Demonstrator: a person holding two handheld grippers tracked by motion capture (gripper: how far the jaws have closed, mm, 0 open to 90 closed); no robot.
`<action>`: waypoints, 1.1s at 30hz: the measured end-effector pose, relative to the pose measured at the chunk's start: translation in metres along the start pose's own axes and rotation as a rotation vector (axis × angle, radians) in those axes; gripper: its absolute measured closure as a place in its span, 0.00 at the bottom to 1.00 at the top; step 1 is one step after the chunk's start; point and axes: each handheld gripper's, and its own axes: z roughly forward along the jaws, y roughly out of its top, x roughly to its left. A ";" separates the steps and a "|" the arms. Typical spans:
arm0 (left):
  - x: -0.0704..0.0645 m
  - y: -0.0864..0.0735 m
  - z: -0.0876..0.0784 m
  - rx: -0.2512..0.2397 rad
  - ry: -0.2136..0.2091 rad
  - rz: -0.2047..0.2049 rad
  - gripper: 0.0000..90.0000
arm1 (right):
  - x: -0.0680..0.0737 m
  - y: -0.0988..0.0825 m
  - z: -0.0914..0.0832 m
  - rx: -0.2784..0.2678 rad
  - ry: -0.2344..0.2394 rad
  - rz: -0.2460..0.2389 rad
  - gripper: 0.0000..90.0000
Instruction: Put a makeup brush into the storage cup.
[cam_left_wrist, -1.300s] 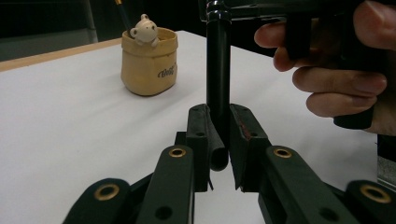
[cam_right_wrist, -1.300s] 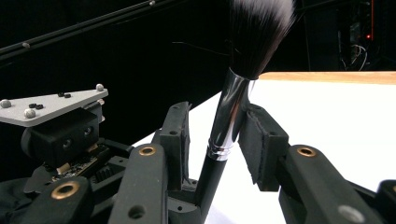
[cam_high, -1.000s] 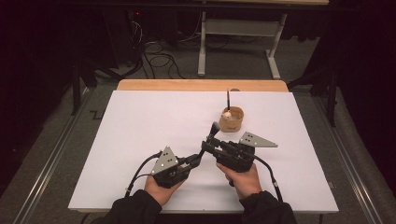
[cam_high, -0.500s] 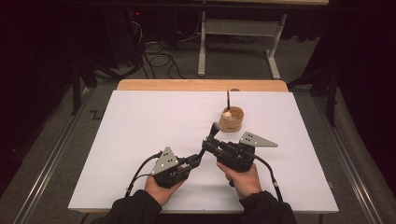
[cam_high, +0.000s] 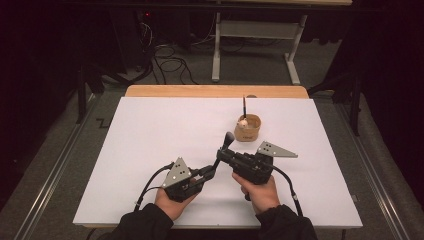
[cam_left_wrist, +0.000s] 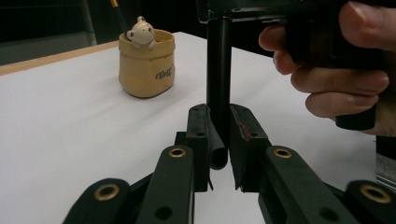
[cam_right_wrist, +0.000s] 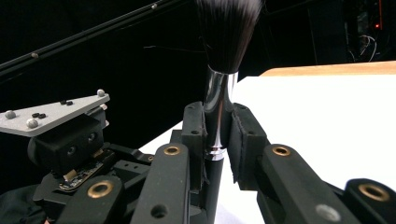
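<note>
Both grippers meet over the near middle of the white table (cam_high: 150, 130), each closed on the same makeup brush (cam_high: 223, 148). The left gripper (cam_high: 209, 172) clamps the brush's black handle near its butt end; in the left gripper view the handle (cam_left_wrist: 218, 70) rises between the two pads, and its upper length is cut off by the right gripper's body at the top edge. The right gripper (cam_high: 221, 156) has just been closing its jaws, with the brush between them, and now grips the shiny metal ferrule (cam_right_wrist: 218, 109), pads pressed to both sides. In the right gripper view the dark bristles (cam_right_wrist: 227, 32) run out of the top edge, so their tip is hidden, and the handle below the ferrule drops out of sight between the jaws. From the high view the brush is a thin dark stick slanting up and away from the person, its bristle end small and hard to make out. The person's right hand (cam_high: 257, 192) wraps the right gripper, and its fingers (cam_left_wrist: 322, 70) sit large and partly cropped at the right of the left gripper view. Well beyond the brush stands a small tan holder (cam_high: 248, 127) with a bear figure (cam_left_wrist: 141, 32) at its rim; something thin and dark sticks up from it, too small to identify.
</note>
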 end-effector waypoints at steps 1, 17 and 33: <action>0.000 0.000 0.000 0.001 0.000 0.002 0.88 | 0.000 0.000 0.000 0.001 0.001 -0.003 0.88; 0.001 0.001 -0.002 -0.005 -0.004 0.007 0.86 | 0.003 0.000 0.000 0.003 -0.003 -0.023 0.88; 0.011 0.002 -0.008 0.001 0.022 -0.002 0.56 | 0.002 0.001 -0.003 0.001 -0.034 -0.057 0.88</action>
